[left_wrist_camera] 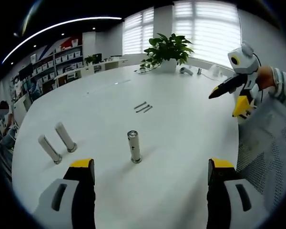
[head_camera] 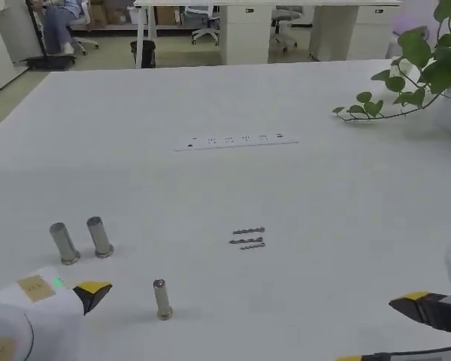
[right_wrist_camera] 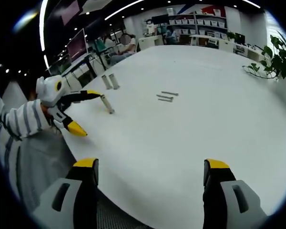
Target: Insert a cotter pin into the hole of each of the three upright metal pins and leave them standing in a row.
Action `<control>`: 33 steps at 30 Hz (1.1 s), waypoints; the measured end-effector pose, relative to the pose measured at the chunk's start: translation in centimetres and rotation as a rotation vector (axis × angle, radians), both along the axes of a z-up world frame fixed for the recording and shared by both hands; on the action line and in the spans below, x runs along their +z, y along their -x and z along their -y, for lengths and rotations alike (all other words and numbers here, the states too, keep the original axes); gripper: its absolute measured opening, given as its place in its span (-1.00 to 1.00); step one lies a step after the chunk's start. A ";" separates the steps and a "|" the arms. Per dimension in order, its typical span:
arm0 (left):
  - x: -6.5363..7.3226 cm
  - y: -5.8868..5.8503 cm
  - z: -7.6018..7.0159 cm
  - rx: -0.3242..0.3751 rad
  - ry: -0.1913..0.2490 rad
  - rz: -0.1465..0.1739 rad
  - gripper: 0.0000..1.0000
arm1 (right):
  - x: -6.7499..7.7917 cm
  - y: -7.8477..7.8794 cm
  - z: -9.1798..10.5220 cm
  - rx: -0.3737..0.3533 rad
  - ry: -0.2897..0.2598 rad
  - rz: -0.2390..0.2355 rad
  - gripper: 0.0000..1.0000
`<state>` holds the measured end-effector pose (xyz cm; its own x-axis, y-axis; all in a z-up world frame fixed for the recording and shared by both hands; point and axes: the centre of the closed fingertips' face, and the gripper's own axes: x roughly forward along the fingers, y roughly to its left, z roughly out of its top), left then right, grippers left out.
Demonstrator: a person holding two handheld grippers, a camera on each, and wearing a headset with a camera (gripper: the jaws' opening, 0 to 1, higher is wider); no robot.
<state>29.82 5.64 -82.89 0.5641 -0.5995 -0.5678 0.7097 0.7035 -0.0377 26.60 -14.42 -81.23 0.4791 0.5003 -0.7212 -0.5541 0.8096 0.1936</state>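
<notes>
Three upright metal pins stand on the white table. Two stand together at the left [head_camera: 64, 244] [head_camera: 99, 238], and a third pin [head_camera: 162, 299] stands alone nearer me. Three small cotter pins [head_camera: 248, 238] lie loose at the table's middle. My left gripper [left_wrist_camera: 151, 179] is open; the lone pin [left_wrist_camera: 134, 147] stands a little ahead of its jaws. One of its yellow fingertips [head_camera: 96, 289] shows left of that pin. My right gripper [right_wrist_camera: 150, 174] is open and holds nothing, low at the right [head_camera: 379, 329], far from the cotter pins [right_wrist_camera: 166, 97].
A flush socket strip [head_camera: 237, 141] is set into the table's middle, further back. A leafy potted plant [head_camera: 425, 68] sits at the far right corner. Desks and office chairs stand beyond the table's far edge.
</notes>
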 end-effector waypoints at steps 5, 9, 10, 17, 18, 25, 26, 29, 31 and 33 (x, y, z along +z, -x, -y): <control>-0.5 0.3 -0.6 0.026 0.000 -0.045 0.99 | 1.1 -1.2 0.1 0.034 0.013 0.024 0.81; -0.5 0.3 -0.9 0.029 -0.005 -0.040 0.99 | 1.7 -2.1 -0.3 0.061 0.015 0.034 0.75; -0.4 0.4 -1.1 0.033 -0.005 -0.039 0.99 | 1.9 -2.6 -0.3 0.065 0.024 0.039 0.75; 0.4 0.4 -1.6 0.056 0.017 -0.037 0.99 | 1.9 -3.4 -1.5 0.197 0.089 0.037 0.71; 0.5 0.4 -1.6 0.059 0.017 -0.037 0.98 | 1.9 -3.5 -1.7 0.204 0.091 0.035 0.71; 1.2 0.8 -2.4 0.076 0.039 -0.062 0.98 | 1.9 -4.5 -3.4 0.295 0.119 0.037 0.68; 1.3 0.8 -2.4 0.082 0.048 -0.066 0.98 | 1.9 -4.6 -3.6 0.305 0.124 0.038 0.67; 1.6 1.0 -2.8 0.103 0.056 -0.071 0.98 | 1.7 -5.0 -4.4 0.360 0.140 0.038 0.66; 1.7 1.0 -2.9 0.114 0.066 -0.072 0.98 | 1.4 -5.0 -4.6 0.384 0.152 0.027 0.64; 1.8 1.2 -3.0 0.119 0.075 -0.076 0.98 | 0.7 -5.1 -4.6 0.415 0.186 0.000 0.61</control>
